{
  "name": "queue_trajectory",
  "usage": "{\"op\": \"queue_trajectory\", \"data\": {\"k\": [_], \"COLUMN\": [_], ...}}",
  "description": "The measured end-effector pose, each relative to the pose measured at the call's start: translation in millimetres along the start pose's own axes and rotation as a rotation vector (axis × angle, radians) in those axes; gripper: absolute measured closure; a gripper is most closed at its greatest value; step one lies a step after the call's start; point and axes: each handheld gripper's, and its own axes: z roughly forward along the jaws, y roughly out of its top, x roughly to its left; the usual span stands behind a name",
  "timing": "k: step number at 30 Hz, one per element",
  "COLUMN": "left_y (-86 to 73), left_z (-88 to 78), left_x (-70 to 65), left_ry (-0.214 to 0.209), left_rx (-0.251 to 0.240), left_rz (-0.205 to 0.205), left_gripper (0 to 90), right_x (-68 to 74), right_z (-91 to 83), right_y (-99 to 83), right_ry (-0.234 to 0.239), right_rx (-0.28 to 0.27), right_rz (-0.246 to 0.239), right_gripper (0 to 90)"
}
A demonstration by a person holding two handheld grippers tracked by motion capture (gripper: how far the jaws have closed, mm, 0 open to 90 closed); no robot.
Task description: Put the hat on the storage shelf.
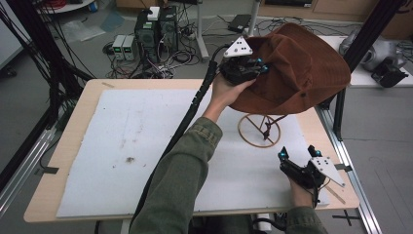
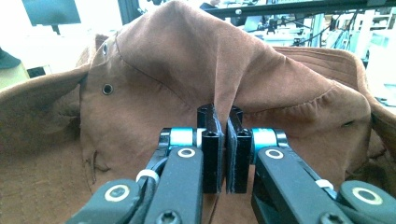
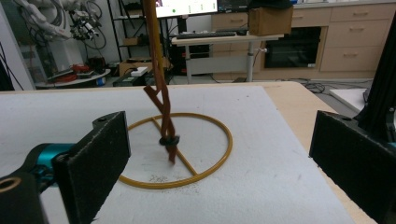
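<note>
No brand, label or readable writing appears on any of the things in view. There is one hat, one stand, one mat and two grippers.

The brown wide-brimmed fabric hat (image 1: 292,68) is held in the air above the far right part of the wooden desk (image 1: 73,126), over the stand. In the left gripper view two small metal eyelets show on the hat's crown. The left gripper (image 1: 243,66) sits at the hat's near-left side, and in its own view its two black jaws are pressed together on a raised fold of the brown cloth (image 2: 224,88), so it is clamped on the hat.

The thin yellowish wooden ring stand with a cross-bar base (image 1: 259,130) lies on the white mat (image 1: 146,146) that covers most of the desk, toward the mat's right edge. A brown strap (image 3: 161,93), probably the hat's chin cord, hangs down to the middle of the ring; a small dark toggle sits on it just above the base.

The right gripper (image 1: 298,155) rests near the desk's near right corner, short of the ring. Its jaws stand wide apart with nothing between them, and the ring shows in the gap between them in the right gripper view.
</note>
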Motion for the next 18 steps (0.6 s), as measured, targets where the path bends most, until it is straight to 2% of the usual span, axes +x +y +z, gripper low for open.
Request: {"op": "queue_trajectory", "data": {"k": [18], "left_y": [-15.7], "left_z": [4.6], "left_x": [-6.0], "left_ry": [-0.025], "left_rx": [0.055], "left_rz": [-0.003], "left_gripper": [84.7], "right_x": [0.3], "right_z": [1.6], "right_y": [-0.4], "right_ry": [0.008], "right_rx": [0.005], "right_rz": [-0.006], "right_gripper": [4.4]}}
